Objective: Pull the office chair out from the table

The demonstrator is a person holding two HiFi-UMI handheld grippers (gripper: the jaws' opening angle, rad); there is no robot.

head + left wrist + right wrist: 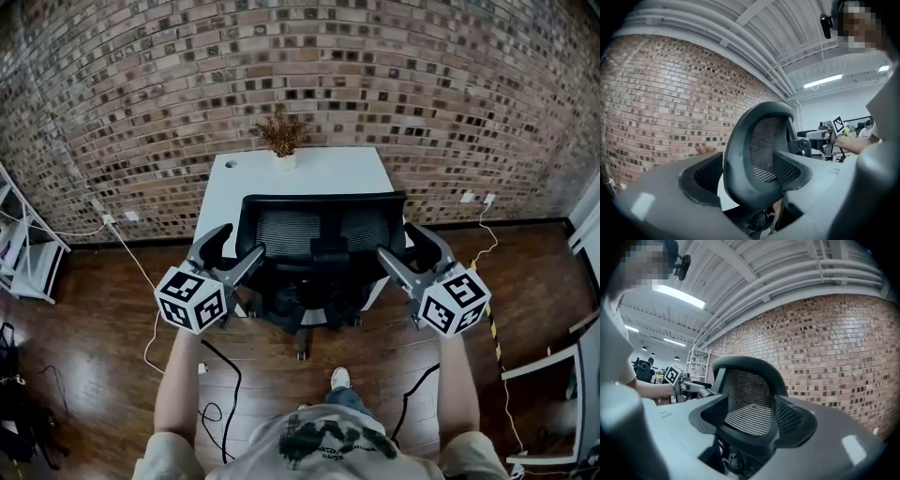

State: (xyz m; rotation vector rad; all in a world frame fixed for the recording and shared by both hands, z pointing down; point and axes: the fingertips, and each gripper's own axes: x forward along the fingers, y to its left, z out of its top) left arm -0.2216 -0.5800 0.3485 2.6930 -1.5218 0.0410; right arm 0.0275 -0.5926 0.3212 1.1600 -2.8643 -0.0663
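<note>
A black mesh-backed office chair (319, 234) stands in front of a white table (309, 171) that sits against the brick wall. My left gripper (240, 244) is at the left edge of the chair's backrest and my right gripper (405, 246) at its right edge. Both stand open. In the left gripper view the backrest's rim (757, 154) sits between the spread jaws of the left gripper (749, 177), with no pad seen pressing on it. The right gripper view shows the same: the backrest (746, 397) lies in the gap of the right gripper (752, 422).
A small dried plant (281, 136) stands at the table's far edge. Cables (221, 375) trail over the wooden floor at left. A white shelf (26, 253) is at far left, a white frame (553, 375) at right. My shoe (340, 378) is behind the chair base.
</note>
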